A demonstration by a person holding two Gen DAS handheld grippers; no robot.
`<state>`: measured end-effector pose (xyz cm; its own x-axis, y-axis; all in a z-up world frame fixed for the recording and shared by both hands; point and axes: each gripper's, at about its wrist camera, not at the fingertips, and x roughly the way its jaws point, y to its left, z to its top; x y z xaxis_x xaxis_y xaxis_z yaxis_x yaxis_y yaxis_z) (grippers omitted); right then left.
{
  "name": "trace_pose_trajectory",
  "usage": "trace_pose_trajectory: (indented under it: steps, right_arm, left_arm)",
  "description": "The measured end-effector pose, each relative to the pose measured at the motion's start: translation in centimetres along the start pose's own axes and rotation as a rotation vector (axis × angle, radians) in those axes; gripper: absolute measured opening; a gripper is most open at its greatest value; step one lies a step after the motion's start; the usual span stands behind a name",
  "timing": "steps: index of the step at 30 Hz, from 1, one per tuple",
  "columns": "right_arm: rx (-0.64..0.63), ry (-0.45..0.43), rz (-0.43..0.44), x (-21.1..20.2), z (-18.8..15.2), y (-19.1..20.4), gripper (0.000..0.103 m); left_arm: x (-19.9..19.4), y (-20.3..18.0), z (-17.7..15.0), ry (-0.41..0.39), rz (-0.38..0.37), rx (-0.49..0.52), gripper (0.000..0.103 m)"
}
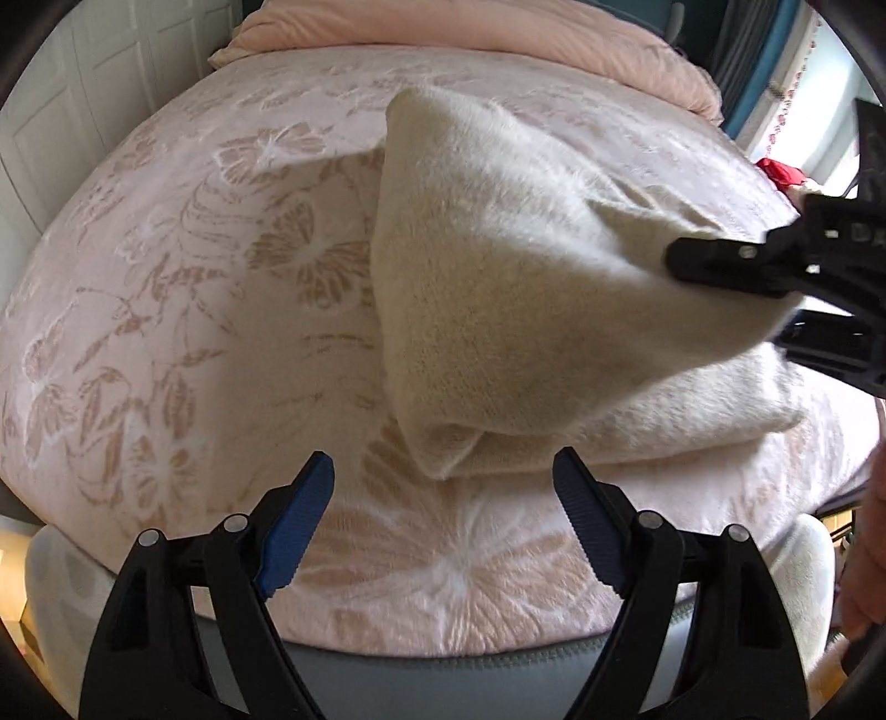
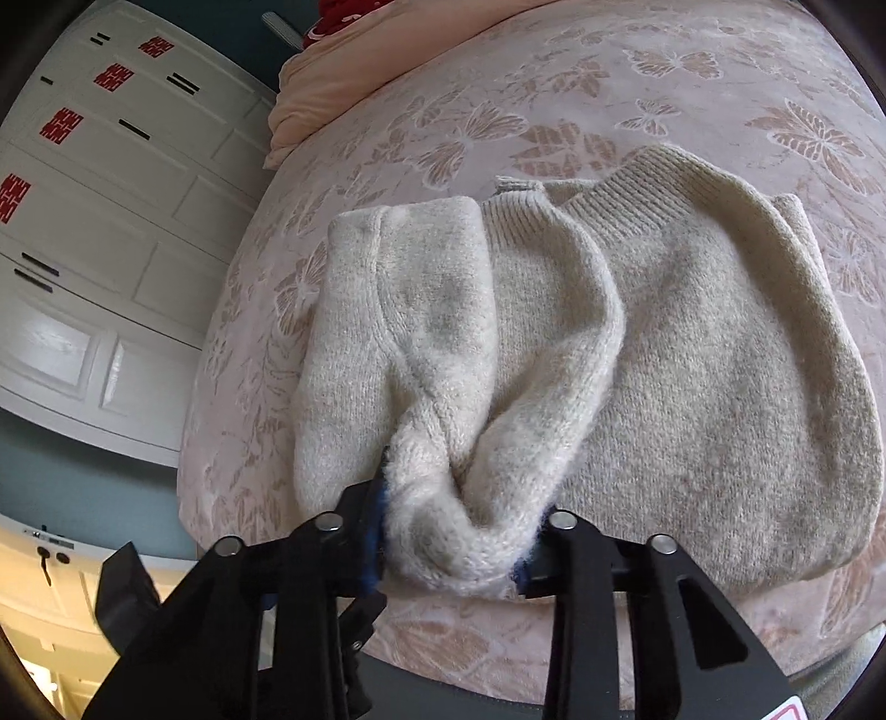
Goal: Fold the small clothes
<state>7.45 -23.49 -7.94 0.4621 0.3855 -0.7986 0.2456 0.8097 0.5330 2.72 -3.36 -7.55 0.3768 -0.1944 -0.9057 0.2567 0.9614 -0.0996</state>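
Pink butterfly blanket (image 2: 609,83) covers the bed, with a cream sweater (image 2: 720,343) near its front edge. Right gripper (image 2: 451,545) grasps a bunched sweater side; left gripper (image 1: 443,520) is released, holding nothing.

**Open bedspread to the left, knit and tool to the right**

The left tool (image 1: 443,526) has its jaws spread above bare butterfly-patterned bedspread (image 1: 166,288) — flat, uncluttered cloth runs left and far ahead. Straight in front, the lifted fold of the cream sweater (image 1: 498,288) rises like a wall, with the right tool (image 1: 736,266) clamped on it — blocking the right side. The peach pillow (image 1: 470,33) bounds the far edge.
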Motion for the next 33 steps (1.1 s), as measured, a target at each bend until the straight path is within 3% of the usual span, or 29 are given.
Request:
trace_pose_trajectory:
  steps: [3,5,7,11,13,15,17,19,21,28,30,33]
  right_arm:
    - [-0.043,-0.043,0.035,-1.7,1.0,1.9,0.023]
    - [-0.064,-0.106,0.088,-4.3,1.8,3.0,0.021]
    - [-0.078,-0.188,0.142,-7.9,2.5,3.8,0.021]
    - [-0.114,-0.307,0.078,-13.1,1.7,2.4,0.021]
    - [-0.061,-0.289,0.001,-12.8,0.7,-1.2,0.021]
    - [0.084,-0.223,-0.028,-10.7,-0.8,-6.7,0.021]
    - [0.189,-0.164,-0.034,-8.6,-2.0,-10.8,0.021]
    - [0.270,-0.127,0.024,-7.0,-3.4,-13.2,0.021]
    - [0.284,-0.118,0.041,-6.3,-4.0,-13.6,0.022]
    - [0.199,-0.124,-0.035,-6.1,-3.0,-11.3,0.034]
    - [0.194,-0.130,-0.059,-6.2,-2.5,-10.9,0.042]
    - [0.172,-0.134,-0.088,-5.8,-2.1,-10.7,0.044]
  left_arm:
    - [0.6,-0.1,0.5,0.004,0.022,-0.001,0.079]
    - [0.8,-0.2,0.9,0.011,0.019,0.002,0.072]
    - [1.1,-0.3,1.3,0.037,0.006,0.008,0.055]
    - [0.7,-0.9,2.0,0.032,-0.032,0.006,0.056]
    - [0.5,-1.9,2.2,0.026,-0.022,0.036,0.056]
    - [0.7,-2.5,2.3,0.032,-0.003,0.053,0.056]
    - [1.3,-2.6,2.3,0.050,-0.011,0.039,0.057]
    - [1.9,-2.6,2.2,0.073,-0.018,0.022,0.057]
    - [2.2,-2.7,2.1,0.081,-0.001,0.024,0.056]
    - [2.2,-3.0,2.0,0.080,0.031,0.044,0.057]
    - [2.3,-3.0,2.0,0.082,0.036,0.045,0.057]
    - [2.4,-3.0,2.0,0.084,0.038,0.046,0.057]
